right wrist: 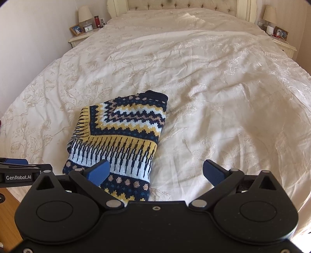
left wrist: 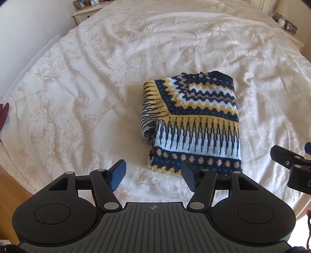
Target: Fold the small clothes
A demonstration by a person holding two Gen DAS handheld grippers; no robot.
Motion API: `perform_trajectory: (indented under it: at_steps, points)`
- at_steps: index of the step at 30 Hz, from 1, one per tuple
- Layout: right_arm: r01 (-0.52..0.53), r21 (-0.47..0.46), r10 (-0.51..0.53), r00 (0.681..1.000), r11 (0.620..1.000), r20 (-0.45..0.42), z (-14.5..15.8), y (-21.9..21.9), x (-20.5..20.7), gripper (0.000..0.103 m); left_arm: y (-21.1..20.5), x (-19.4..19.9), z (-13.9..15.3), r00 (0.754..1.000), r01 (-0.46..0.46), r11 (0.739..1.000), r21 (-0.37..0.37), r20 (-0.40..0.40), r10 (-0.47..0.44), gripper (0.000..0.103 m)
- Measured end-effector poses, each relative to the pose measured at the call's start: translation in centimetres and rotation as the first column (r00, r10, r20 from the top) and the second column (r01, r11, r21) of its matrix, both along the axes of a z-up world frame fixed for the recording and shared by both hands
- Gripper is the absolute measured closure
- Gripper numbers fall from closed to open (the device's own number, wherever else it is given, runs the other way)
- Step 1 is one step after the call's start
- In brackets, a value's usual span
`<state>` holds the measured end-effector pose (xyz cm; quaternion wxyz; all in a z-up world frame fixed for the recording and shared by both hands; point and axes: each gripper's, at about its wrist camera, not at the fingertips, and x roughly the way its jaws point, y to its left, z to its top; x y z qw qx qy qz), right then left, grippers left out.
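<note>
Folded sweater on cream floral bedspread; nightstands flank headboard; both tools spread, empty.

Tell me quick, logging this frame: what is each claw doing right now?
Left claw: open, holding nothing, just short of the folded sweater.
Right claw: open, holding nothing, over the sweater's near edge.

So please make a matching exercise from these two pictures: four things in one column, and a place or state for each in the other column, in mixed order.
Things:
1. patterned navy, yellow and white knitted sweater
2. left gripper
3. red cylindrical bottle
4. dark red cloth

Places or states:
A. on the left bedside table
B. folded on the cream floral bedspread
C. open, holding nothing
D. at the bed's left edge, mostly out of view

Pairs: 1-B, 2-C, 3-A, 4-D
</note>
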<state>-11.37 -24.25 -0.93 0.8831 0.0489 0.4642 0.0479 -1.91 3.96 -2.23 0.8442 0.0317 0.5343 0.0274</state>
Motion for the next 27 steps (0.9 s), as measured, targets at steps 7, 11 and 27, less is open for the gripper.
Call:
perform_trajectory:
  at_steps: [7,11,27]
  points:
    - [0.000,0.006,0.000,1.000,1.000,-0.015,-0.33,0.04,0.19,0.001,0.36,0.11,-0.16,1.000,-0.008,1.000,-0.004,-0.004,0.008,0.042]
    - [0.009,0.020,-0.008,1.000,1.000,-0.030,-0.64,-0.05,0.35,0.001,0.36,0.20,-0.24,1.000,-0.011,1.000,0.000,-0.012,0.011,0.042]
    - [0.025,0.032,-0.024,0.999,0.999,-0.044,-1.00,-0.50,0.62,0.001,0.03,0.50,-0.33,1.000,-0.008,1.000,0.000,-0.016,0.008,0.042]
